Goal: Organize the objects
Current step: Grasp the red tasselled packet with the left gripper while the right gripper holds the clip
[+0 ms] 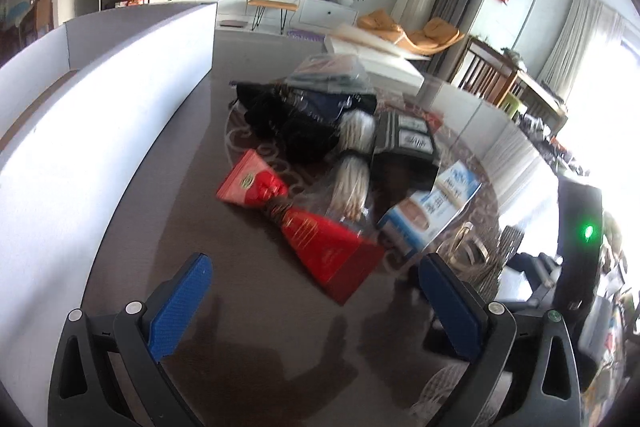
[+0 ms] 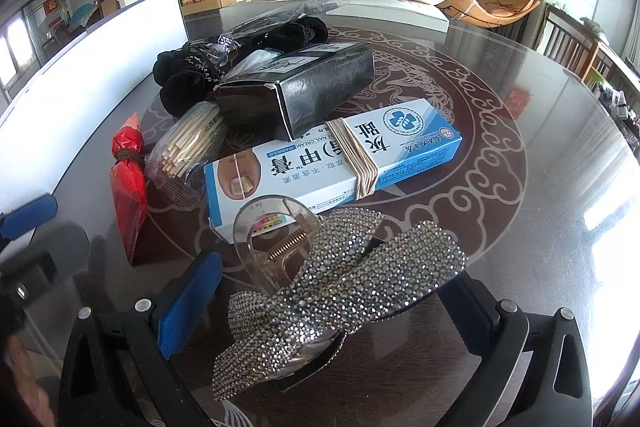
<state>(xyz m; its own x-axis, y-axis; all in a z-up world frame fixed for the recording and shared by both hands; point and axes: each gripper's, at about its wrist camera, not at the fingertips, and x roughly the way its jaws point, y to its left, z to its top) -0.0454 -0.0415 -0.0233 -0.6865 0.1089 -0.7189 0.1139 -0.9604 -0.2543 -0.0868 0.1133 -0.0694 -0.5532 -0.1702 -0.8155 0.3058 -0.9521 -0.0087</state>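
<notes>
A pile of objects lies on the round glass table (image 2: 520, 99). In the right wrist view a rhinestone bow hair clip (image 2: 344, 291) lies between the open fingers of my right gripper (image 2: 336, 307), not squeezed. Behind it are a blue-and-white nail cream box (image 2: 320, 163) with rubber bands, a black box (image 2: 304, 87), a bag of toothpicks (image 2: 188, 151), a red packet (image 2: 128, 183) and black fabric items (image 2: 188, 75). My left gripper (image 1: 316, 291) is open and empty, just in front of the red packet (image 1: 316, 239); the nail cream box (image 1: 432, 207) is to its right.
A large white open box (image 1: 100, 107) stands at the table's left, also seen in the right wrist view (image 2: 100, 67). Clear plastic bags (image 1: 332, 67) top the pile. A white flat box (image 2: 388, 7) lies at the far edge. The left gripper's finger (image 2: 28, 215) shows at left.
</notes>
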